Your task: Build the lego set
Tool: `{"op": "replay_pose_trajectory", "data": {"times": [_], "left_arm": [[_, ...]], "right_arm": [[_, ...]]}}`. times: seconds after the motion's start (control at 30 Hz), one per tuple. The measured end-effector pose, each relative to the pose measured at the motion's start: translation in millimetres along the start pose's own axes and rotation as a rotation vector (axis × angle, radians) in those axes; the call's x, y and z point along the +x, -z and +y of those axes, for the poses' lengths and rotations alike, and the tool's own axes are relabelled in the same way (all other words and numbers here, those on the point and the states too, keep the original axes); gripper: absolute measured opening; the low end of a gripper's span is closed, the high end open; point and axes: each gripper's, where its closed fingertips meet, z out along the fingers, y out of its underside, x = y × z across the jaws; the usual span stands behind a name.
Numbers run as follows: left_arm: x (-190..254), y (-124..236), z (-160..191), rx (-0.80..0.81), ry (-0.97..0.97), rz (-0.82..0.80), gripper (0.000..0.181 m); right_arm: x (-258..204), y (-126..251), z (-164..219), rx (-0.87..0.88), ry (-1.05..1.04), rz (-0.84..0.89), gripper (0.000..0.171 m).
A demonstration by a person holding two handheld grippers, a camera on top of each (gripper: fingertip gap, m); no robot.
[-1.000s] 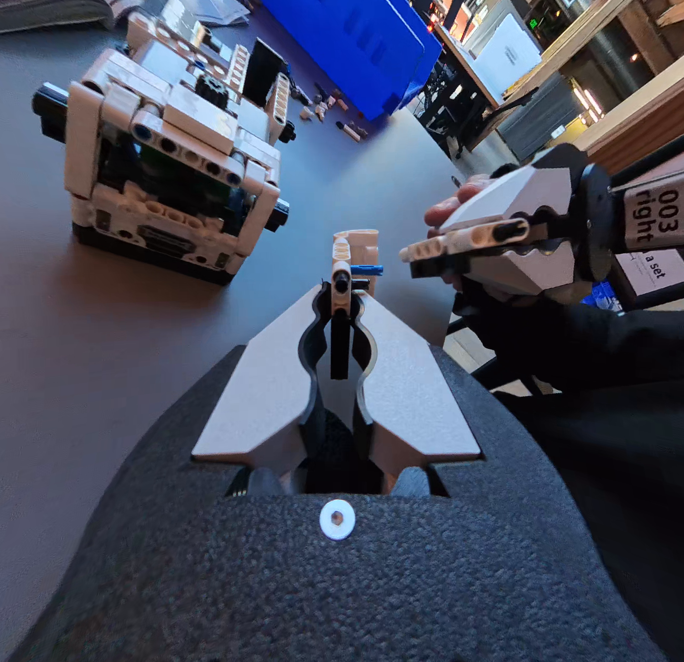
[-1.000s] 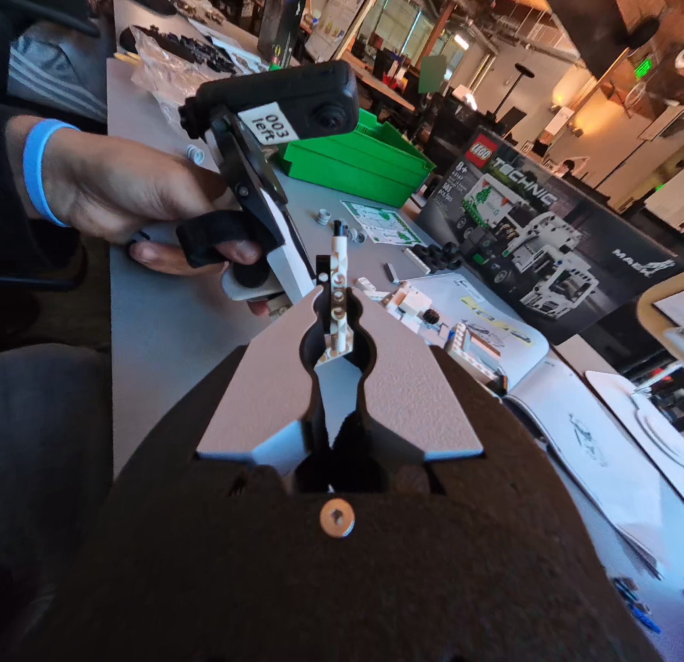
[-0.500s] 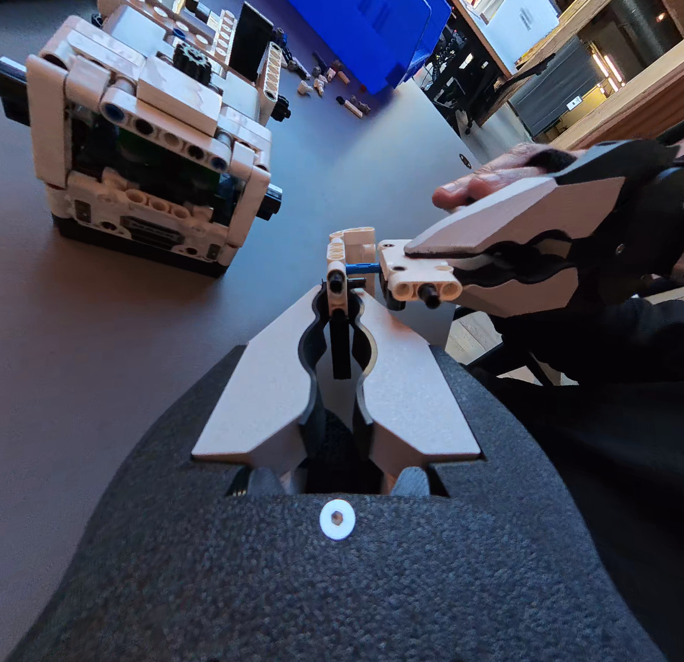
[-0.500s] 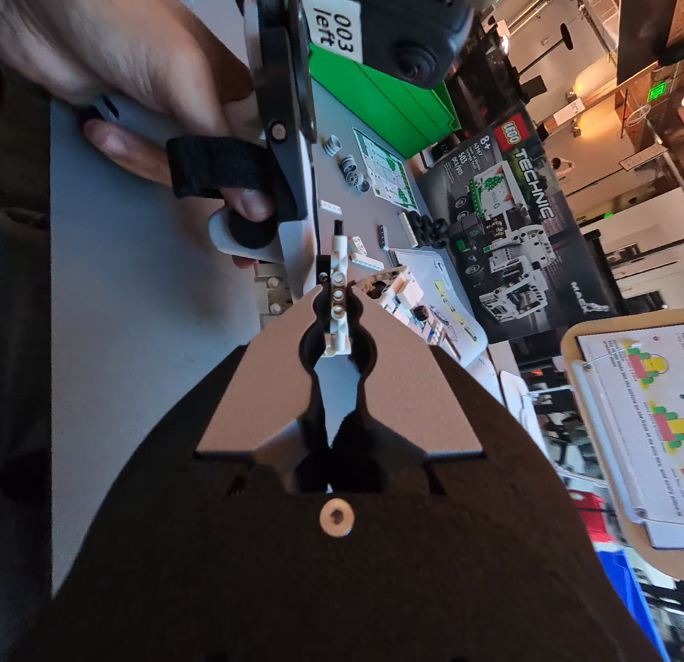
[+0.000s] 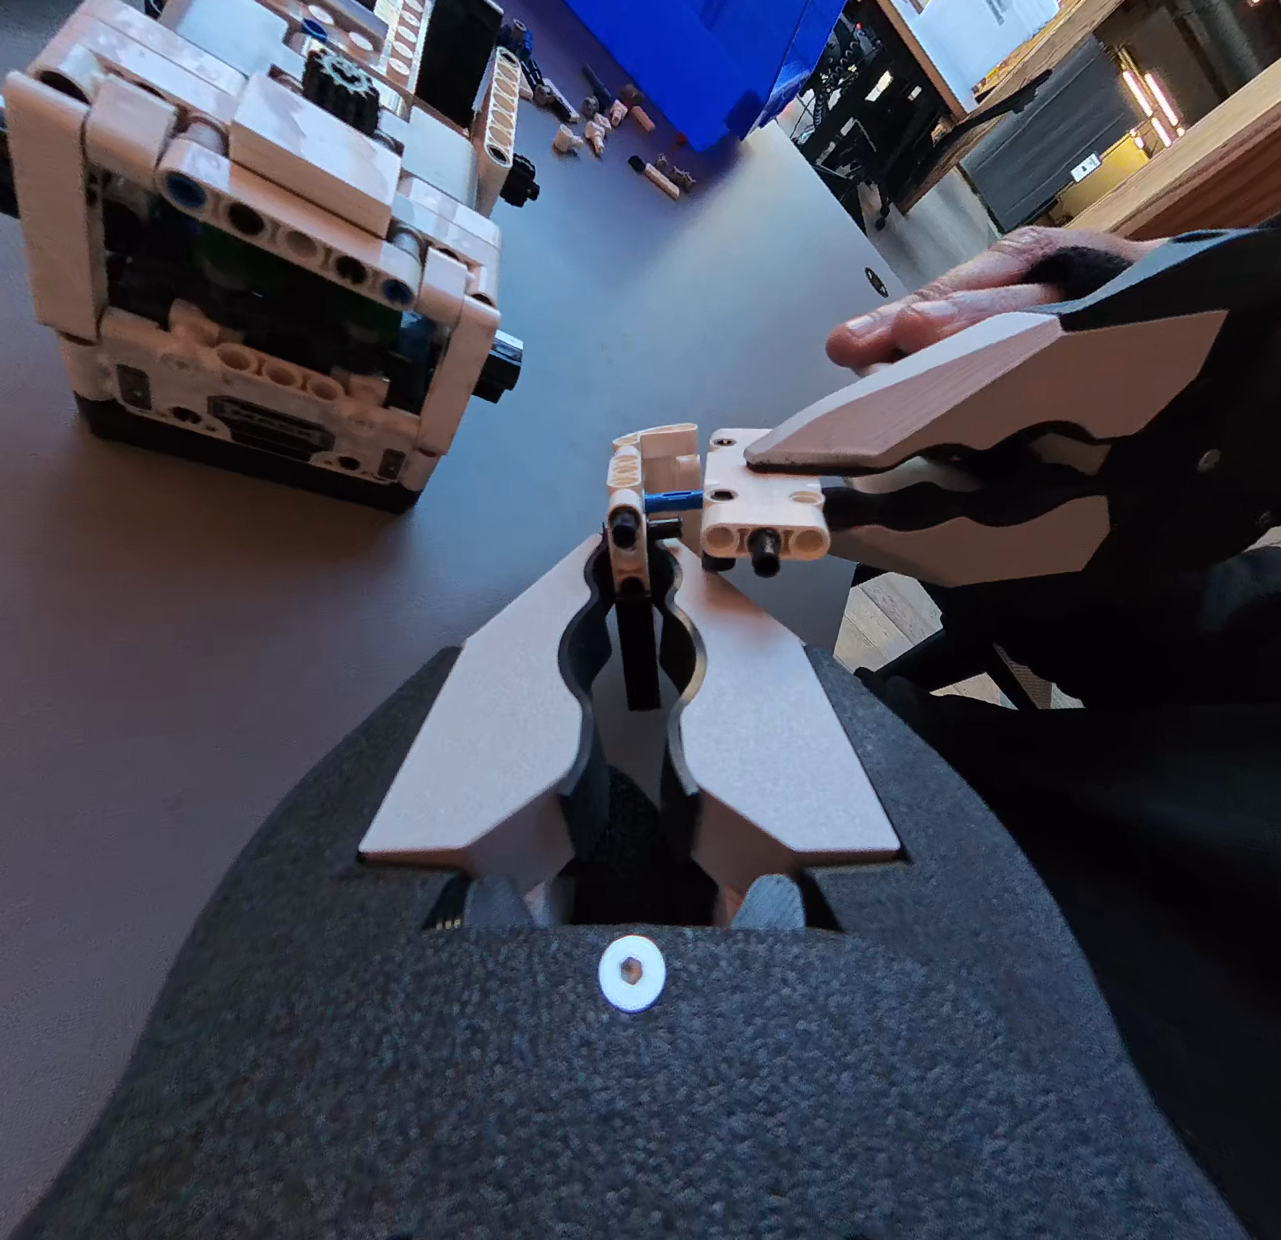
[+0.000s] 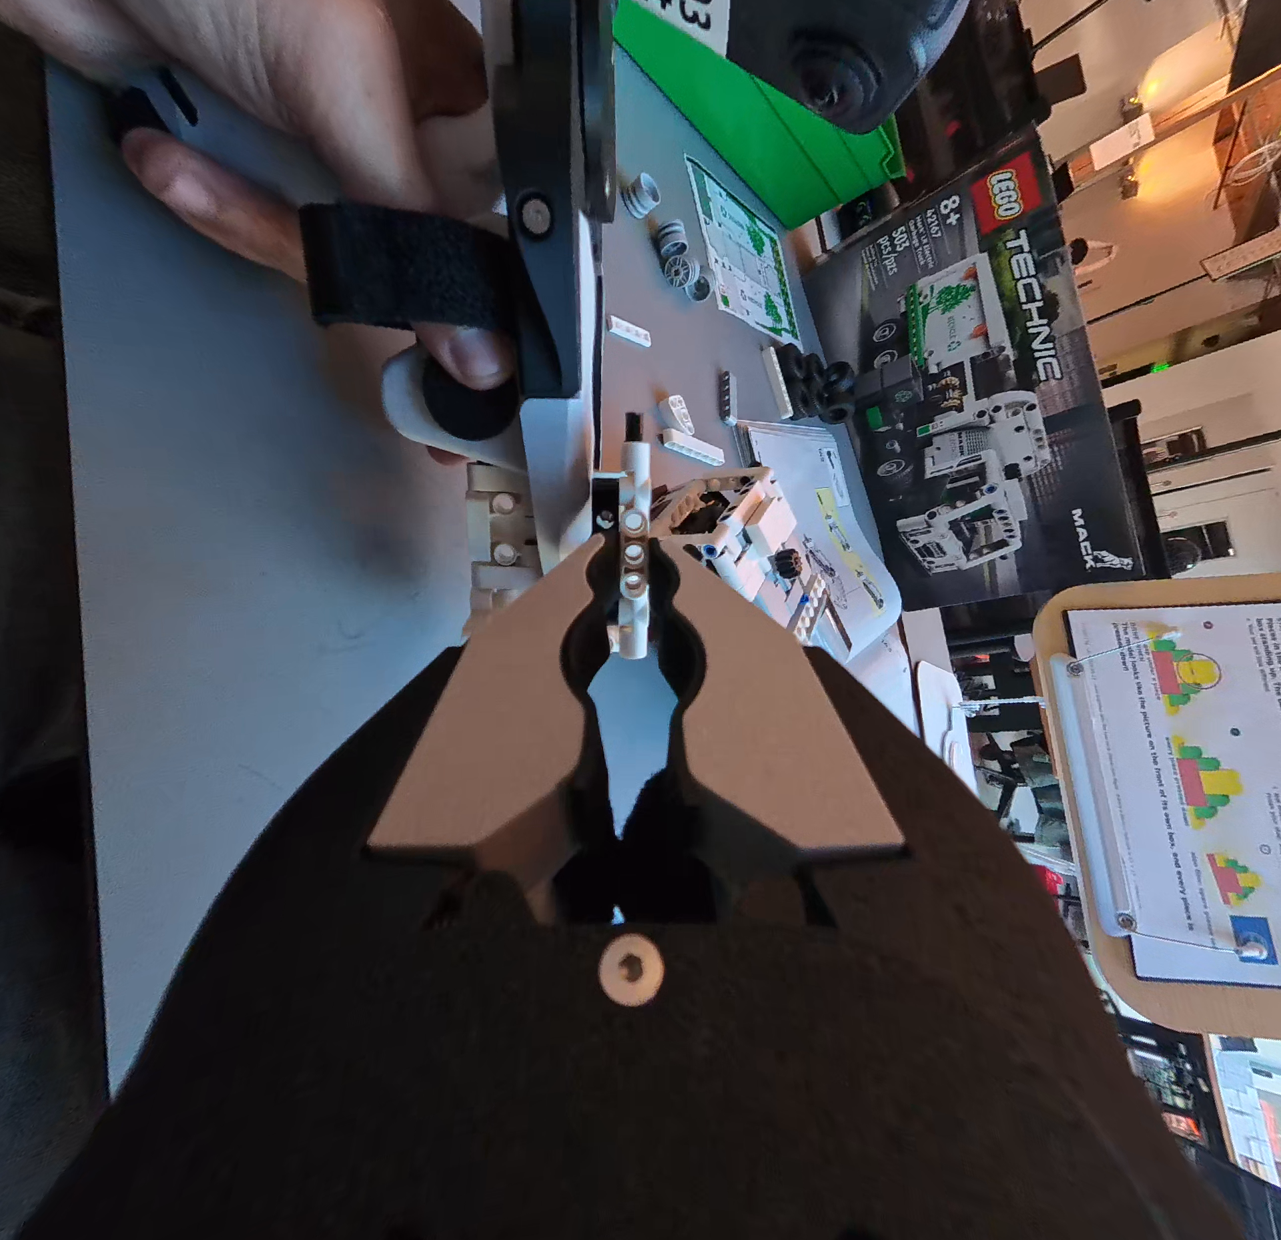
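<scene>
My left gripper (image 5: pixel 632 556) is shut on a small white and black lego sub-assembly (image 5: pixel 627 513) held above the dark table. A blue pin (image 5: pixel 671 501) sticks out of it to the right. My right gripper (image 5: pixel 790 489) comes in from the right, shut on a white beam piece (image 5: pixel 762 513) with a black pin. The blue pin's end reaches that piece's edge. In the right wrist view my right gripper (image 6: pixel 632 562) is shut on the white beam piece (image 6: pixel 634 576), right beside the left gripper (image 6: pixel 558 458). The partly built white truck body (image 5: pixel 242 270) stands on the table at left.
A blue bin (image 5: pixel 686 42) and loose small pins (image 5: pixel 624 125) lie at the far table edge. In the right wrist view a green bin (image 6: pixel 748 125), the set's box (image 6: pixel 970 388), an open booklet (image 6: pixel 825 513), black tyres (image 6: pixel 811 381) and a wooden-framed board (image 6: pixel 1178 756) stand beyond. The grippers' ends are close to 4 centimetres from one another.
My right gripper has rolled over and moved left, bringing its white beam piece up to the blue pin on the left gripper's sub-assembly. The left gripper stays shut on its piece.
</scene>
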Motion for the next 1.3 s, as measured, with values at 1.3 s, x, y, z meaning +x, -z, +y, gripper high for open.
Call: {"op": "replay_pose_trajectory", "data": {"times": [1.3], "left_arm": [[8,-2,8,-0.043,-0.054,0.017,0.007]], "right_arm": [[-8,3,3,0.120,-0.205,-0.024,0.007]]}}
